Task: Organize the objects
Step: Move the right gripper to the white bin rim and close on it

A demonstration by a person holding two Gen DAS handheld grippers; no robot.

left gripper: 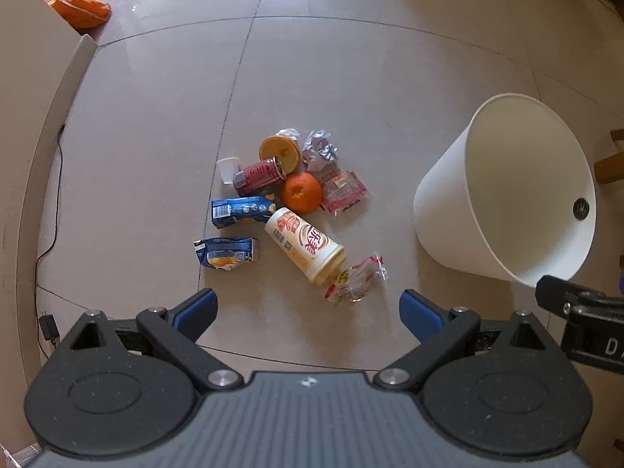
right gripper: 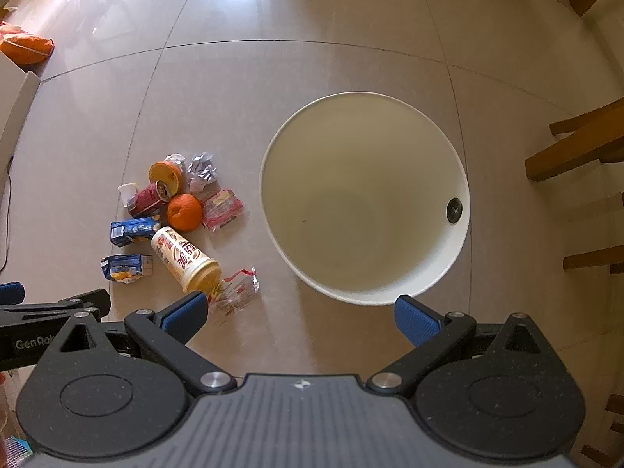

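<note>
Hovering above floor (left gripper: 156,156), both claws spread, gripping nothing. Left claw (left gripper: 308,312) sitting nearer litter; cup (left gripper: 304,249) lying ahead, long axis diagonal, bin (right gripper: 366,199) rightward.

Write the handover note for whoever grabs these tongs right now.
Left tongs: open, empty, above the litter pile.
Right tongs: open, empty, above the near rim of the white bin.
The bin stands upright on the floor, right of the pile, nothing inside.
On the floor, left of the bin: orange, red can, cream cup, two blue cartons, clear wrapper, red packet, foil wad, orange lid, small white cup.
Done: nothing binned yet.
Left: the whole pile, probably into the bin.
</note>
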